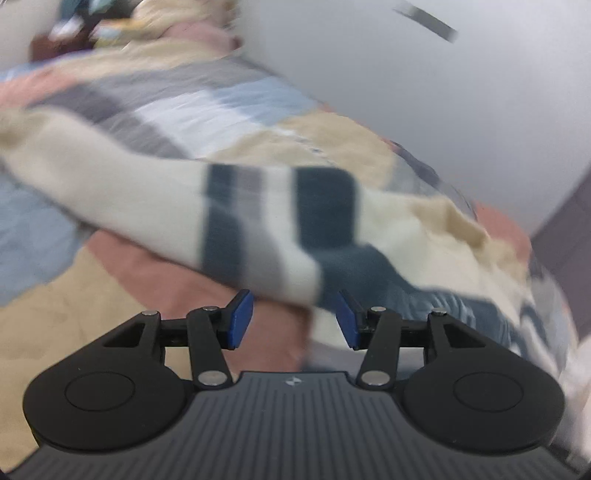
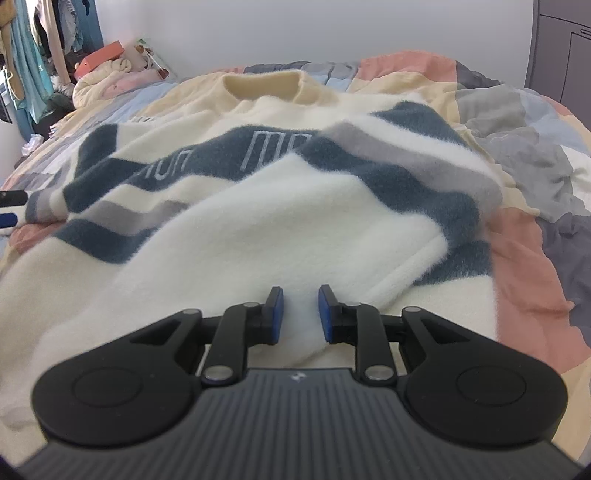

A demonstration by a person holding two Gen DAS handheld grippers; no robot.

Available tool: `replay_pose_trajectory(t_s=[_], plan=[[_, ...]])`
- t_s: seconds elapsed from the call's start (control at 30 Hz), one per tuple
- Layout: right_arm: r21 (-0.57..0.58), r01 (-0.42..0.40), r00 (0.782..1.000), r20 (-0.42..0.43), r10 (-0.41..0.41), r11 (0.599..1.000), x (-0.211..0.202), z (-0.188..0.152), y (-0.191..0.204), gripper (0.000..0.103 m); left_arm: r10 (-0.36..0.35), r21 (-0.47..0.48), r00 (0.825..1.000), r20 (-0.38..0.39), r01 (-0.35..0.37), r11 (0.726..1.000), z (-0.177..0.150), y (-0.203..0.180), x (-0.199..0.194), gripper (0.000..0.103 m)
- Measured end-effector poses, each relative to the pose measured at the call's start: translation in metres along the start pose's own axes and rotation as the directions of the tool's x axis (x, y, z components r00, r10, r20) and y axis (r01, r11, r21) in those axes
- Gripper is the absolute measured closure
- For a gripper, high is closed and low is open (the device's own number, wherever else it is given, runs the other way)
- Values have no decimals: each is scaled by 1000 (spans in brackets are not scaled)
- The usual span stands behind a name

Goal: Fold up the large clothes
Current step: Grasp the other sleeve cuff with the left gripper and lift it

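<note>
A fluffy cream sweater [image 2: 258, 229] with dark blue and grey stripes lies spread on the bed, collar at the far end, one sleeve folded across its front. My right gripper [image 2: 300, 314] is open, its blue pads either side of the cream sleeve end, not clamped. In the blurred left wrist view, a striped sleeve [image 1: 221, 221] stretches across the bed. My left gripper [image 1: 295, 319] is open just before the sleeve's dark cuff, holding nothing. The left gripper's fingertips [image 2: 11, 210] show at the left edge of the right wrist view.
A patchwork bedspread [image 2: 517, 240] in pink, beige, grey and blue covers the bed. A white wall [image 2: 295, 33] stands behind. Hanging clothes [image 2: 33, 55] and a heap of fabric with an orange box [image 2: 107, 70] sit at the far left. A dark wardrobe [image 2: 561, 44] is at the right.
</note>
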State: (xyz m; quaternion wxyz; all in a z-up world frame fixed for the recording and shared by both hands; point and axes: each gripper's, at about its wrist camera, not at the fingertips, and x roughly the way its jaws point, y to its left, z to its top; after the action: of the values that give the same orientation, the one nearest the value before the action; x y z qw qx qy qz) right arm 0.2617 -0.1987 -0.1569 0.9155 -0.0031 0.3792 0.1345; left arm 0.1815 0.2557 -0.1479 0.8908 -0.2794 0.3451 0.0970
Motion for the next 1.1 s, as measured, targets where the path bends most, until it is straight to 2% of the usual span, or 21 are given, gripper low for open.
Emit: replay_pose_trajectory(t_s=[0.07,0.13,0.23,0.27,0.3,0.33,0.4,0.43,0.47,0.57,0.67,0.7,0.77,0.83,0.93,1.0,1.1], plan=[[-4,1,1000,6,-1,1000,1,1,1,78,2,-132,999,-50,-9,991,15,34,13,45],[-13,-1,1000,12,1,1000,1,1,1,78,-39,-291,996,-83,13,957,26,77,26,45],[-13,-10,1000,18,11,1000,3,3,0,78,-112,-511,993,-36,78,856,35,142,39,45],[-11,-13,1000,19,13,1000,5,4,0,78,-110,-559,994,-4,89,824,37,160,39,45],[-8,-14,1000,20,15,1000,5,5,0,78,-100,-584,995,26,96,806,40,175,38,45],[-5,-17,1000,23,17,1000,6,6,0,78,-85,-576,996,40,92,812,45,185,38,45],[-3,-14,1000,26,14,1000,7,8,0,78,-14,-526,999,53,40,850,57,200,36,45],[3,-13,1000,26,13,1000,8,9,-1,78,17,-522,998,64,19,853,62,206,36,45],[6,-14,1000,28,13,1000,8,10,0,78,29,-535,997,78,17,845,66,216,36,45],[0,-5,1000,31,5,1000,13,14,1,78,38,-601,992,124,44,798,73,241,42,45],[-13,7,999,36,-6,1000,19,18,5,77,73,-637,978,196,71,768,80,256,48,46],[-23,12,999,38,-11,1000,21,20,6,77,100,-634,971,217,62,771,85,260,48,50],[-32,21,999,45,-20,999,23,24,8,78,171,-607,952,255,20,794,93,259,45,65],[-30,27,998,49,-26,999,25,28,8,78,203,-580,946,252,-20,814,104,261,46,91],[-33,34,998,50,-33,999,29,30,6,79,213,-523,944,251,-53,851,118,257,45,94],[-39,38,998,49,-36,999,31,30,7,79,205,-425,935,290,-66,903,125,242,37,94],[-42,44,998,49,-42,998,30,31,8,79,196,-337,931,307,-86,938,138,217,19,94]])
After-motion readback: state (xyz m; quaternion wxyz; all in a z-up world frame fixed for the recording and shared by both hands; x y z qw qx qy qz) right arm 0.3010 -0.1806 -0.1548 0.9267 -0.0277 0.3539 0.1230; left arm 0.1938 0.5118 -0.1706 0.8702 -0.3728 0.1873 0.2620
